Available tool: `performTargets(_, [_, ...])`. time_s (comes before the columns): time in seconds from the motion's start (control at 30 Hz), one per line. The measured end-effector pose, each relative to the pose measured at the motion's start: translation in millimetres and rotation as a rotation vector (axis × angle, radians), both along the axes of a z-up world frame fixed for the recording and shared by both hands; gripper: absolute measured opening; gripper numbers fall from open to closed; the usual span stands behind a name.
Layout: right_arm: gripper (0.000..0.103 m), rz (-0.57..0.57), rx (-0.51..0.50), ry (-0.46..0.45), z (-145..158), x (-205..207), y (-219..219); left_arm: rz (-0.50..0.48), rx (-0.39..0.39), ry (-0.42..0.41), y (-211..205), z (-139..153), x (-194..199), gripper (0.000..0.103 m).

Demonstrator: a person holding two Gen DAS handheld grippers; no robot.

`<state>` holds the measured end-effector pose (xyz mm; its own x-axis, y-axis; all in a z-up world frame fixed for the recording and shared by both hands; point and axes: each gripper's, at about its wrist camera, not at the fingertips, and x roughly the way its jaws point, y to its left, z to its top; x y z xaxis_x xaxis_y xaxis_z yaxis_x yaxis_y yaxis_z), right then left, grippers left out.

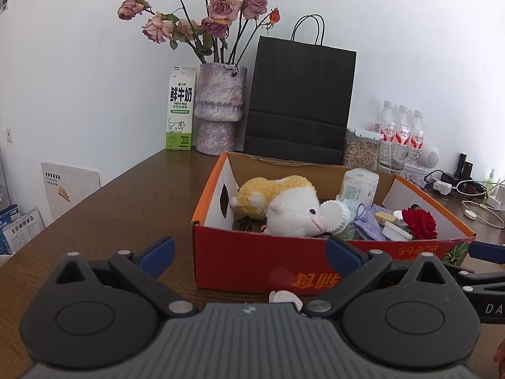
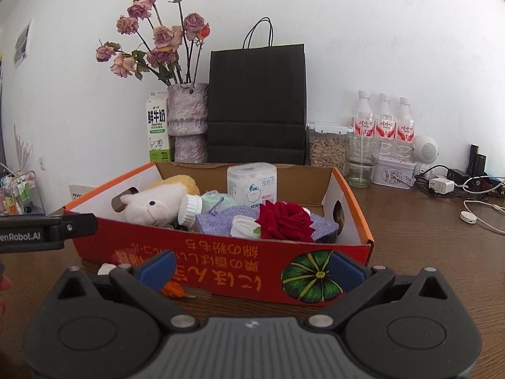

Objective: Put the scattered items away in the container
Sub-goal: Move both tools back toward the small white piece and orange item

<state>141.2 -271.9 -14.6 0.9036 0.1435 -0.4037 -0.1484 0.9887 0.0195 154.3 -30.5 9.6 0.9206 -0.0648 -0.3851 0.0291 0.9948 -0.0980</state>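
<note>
A red and orange cardboard box stands on the brown table, filled with a yellow-and-white plush toy, a white bottle, a wipes tub, a lilac sachet and a red rose. A small white item and an orange scrap lie on the table before the box. My left gripper is open, empty, just short of the box front. My right gripper is open too, empty, facing the box's pumpkin print.
Along the back wall stand a milk carton, a vase of dried roses, a black paper bag, a seed jar, three water bottles, a tin and chargers with cables.
</note>
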Motion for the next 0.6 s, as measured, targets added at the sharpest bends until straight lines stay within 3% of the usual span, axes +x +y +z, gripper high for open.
performTargets(0.33, [0.103,0.012,-0.032,0.131,-16.1,-0.9,0.6,0.011,0.024,0.083,5.6,-10.3,-8.1,0.103])
performTargets(0.6, [0.103,0.004,-0.024,0.149,-17.8,1.4,-1.3,0.018,0.054,0.124,3.2,-17.5,-10.1,0.103])
